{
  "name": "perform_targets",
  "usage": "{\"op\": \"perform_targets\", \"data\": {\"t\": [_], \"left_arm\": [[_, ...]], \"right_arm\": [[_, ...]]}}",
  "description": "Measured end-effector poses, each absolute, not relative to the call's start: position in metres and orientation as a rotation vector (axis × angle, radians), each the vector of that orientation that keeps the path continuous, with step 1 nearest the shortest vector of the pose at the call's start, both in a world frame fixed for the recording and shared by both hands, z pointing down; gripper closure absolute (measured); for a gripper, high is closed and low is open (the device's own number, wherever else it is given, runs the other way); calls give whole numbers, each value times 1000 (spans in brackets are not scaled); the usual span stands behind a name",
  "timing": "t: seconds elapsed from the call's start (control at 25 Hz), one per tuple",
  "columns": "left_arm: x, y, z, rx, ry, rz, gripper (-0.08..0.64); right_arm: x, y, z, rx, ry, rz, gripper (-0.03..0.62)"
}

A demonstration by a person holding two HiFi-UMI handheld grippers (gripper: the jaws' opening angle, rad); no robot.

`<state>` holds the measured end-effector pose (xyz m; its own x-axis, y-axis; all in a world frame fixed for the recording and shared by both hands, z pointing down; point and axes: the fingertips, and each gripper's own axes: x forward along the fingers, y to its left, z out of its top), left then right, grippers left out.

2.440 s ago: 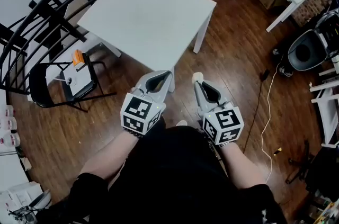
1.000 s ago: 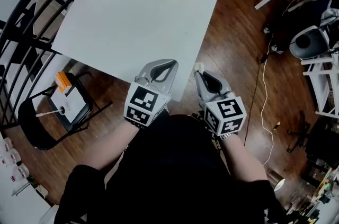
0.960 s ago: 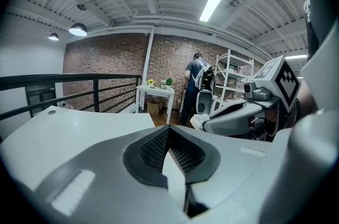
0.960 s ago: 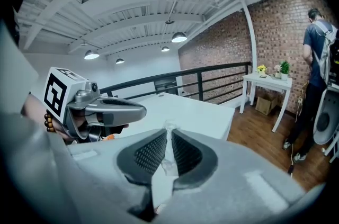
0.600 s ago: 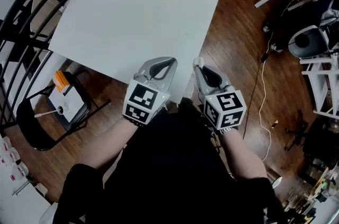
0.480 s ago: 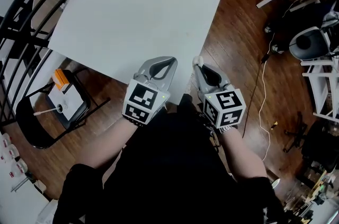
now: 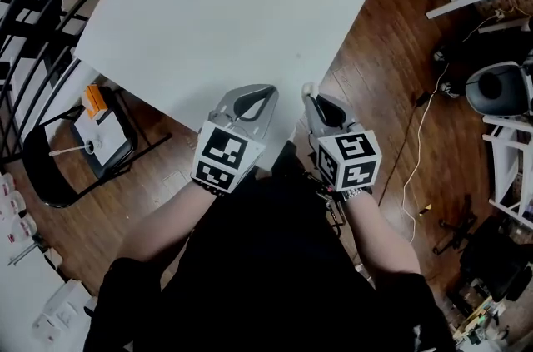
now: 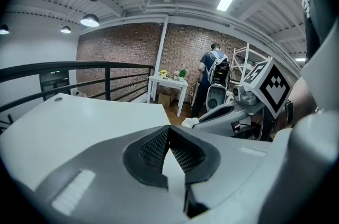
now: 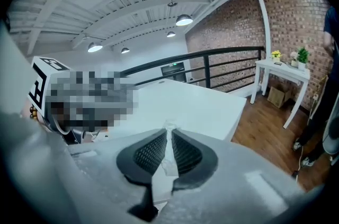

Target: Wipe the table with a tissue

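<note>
— Two questions. First, what does the right hand-held gripper (image 9: 169,135) carry?
— Its jaws are pressed onto a tissue (image 9: 169,127). A small white wad pokes out past the tips. I'd say it is pinched that way so the free end can rub a surface without the jaws scraping it.
— And the left hand-held gripper (image 8: 168,132)?
— Its jaws meet at the tips with nothing between them. It hovers just beside the right one, likely idle and parked clear of the wiping path.
— Is the tissue on the desk (image 7: 216,17)?
— I cannot tell whether they touch. In the head view the wad sits at the near edge, close to the right corner, and it seems a little above the top.
— Why there?
— No spill or mark shows on the white top. My guess is that the corner nearest the body is simply the easiest place to start strokes going outward. The wiping itself looks not yet begun.
</note>
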<state>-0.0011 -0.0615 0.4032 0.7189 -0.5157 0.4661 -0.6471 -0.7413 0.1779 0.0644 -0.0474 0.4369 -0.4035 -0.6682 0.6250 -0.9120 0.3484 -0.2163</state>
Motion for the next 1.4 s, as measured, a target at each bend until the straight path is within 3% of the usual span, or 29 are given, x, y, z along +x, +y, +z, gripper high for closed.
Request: {"op": "perform_targets", "data": {"t": [1.4], "left_arm": [[19, -115, 470, 2412, -973, 668, 545]], "right_arm": [[72, -117, 558, 1129, -2043, 900, 577]]}}
